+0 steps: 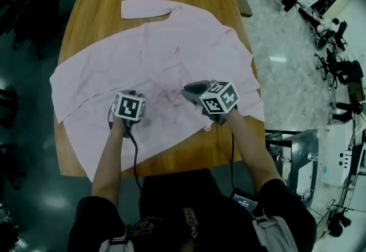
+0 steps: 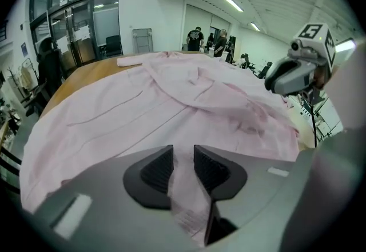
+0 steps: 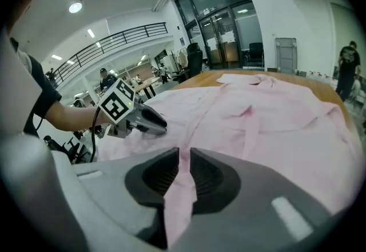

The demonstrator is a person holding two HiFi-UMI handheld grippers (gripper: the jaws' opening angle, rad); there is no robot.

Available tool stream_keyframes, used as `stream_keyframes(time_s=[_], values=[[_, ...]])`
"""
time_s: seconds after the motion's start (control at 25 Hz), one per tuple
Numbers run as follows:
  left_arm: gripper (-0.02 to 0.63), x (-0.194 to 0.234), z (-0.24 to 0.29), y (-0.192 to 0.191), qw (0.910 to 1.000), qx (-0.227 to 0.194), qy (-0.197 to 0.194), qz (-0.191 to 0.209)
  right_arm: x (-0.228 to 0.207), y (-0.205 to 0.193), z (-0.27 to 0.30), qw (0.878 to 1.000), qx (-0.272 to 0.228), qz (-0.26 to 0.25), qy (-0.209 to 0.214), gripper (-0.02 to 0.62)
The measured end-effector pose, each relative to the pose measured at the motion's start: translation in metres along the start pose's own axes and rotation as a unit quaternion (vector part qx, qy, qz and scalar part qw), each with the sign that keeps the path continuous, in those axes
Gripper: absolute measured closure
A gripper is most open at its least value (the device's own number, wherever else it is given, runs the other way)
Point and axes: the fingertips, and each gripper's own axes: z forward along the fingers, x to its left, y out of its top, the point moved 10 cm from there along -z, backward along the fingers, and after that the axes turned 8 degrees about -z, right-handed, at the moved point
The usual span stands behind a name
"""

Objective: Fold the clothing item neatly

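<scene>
The pink shirt [image 1: 166, 56] lies spread wide across the wooden table [image 1: 91, 11]. It is rumpled in the middle, with one sleeve [image 1: 146, 8] stretched along the far edge and a corner hanging over the near one. No finished fold shows, so I judge the folding barely begun. The left gripper [image 2: 183, 168] and right gripper [image 3: 182, 170] each pinch a ridge of its cloth, near each other.
</scene>
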Motion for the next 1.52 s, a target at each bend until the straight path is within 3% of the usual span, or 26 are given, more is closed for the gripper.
stream_keyframes(time_s=[0.2,0.32,0.48,0.76,1.08,1.32,1.52], values=[[0.511,-0.014,-0.01,0.0,0.9992,-0.032,-0.018,-0.014,0.011,-0.031,-0.021,0.998,-0.035,0.037,-0.02,0.545],[0.575,-0.039,-0.024,0.006,0.9979,-0.059,-0.028,-0.004,0.014,-0.051,-0.044,0.994,-0.074,0.063,-0.042,0.545],[0.598,-0.093,-0.039,0.009,0.9941,-0.08,-0.074,0.002,0.014,-0.081,-0.081,0.988,-0.113,0.082,-0.074,0.545],[0.598,-0.214,-0.036,0.015,0.9919,-0.103,-0.068,0.03,0.0,-0.17,-0.176,0.975,-0.129,0.1,-0.154,0.545],[0.598,-0.334,-0.016,0.013,0.9898,-0.097,-0.076,0.071,-0.034,-0.28,-0.267,0.947,-0.134,0.162,-0.245,0.545],[0.598,-0.401,0.012,0.025,0.9848,-0.085,-0.098,0.116,-0.06,-0.335,-0.291,0.93,-0.144,0.214,-0.261,0.545],[0.578,-0.466,0.049,0.054,0.9727,-0.082,-0.129,0.175,-0.063,-0.359,-0.299,0.923,-0.147,0.234,-0.269,0.545]])
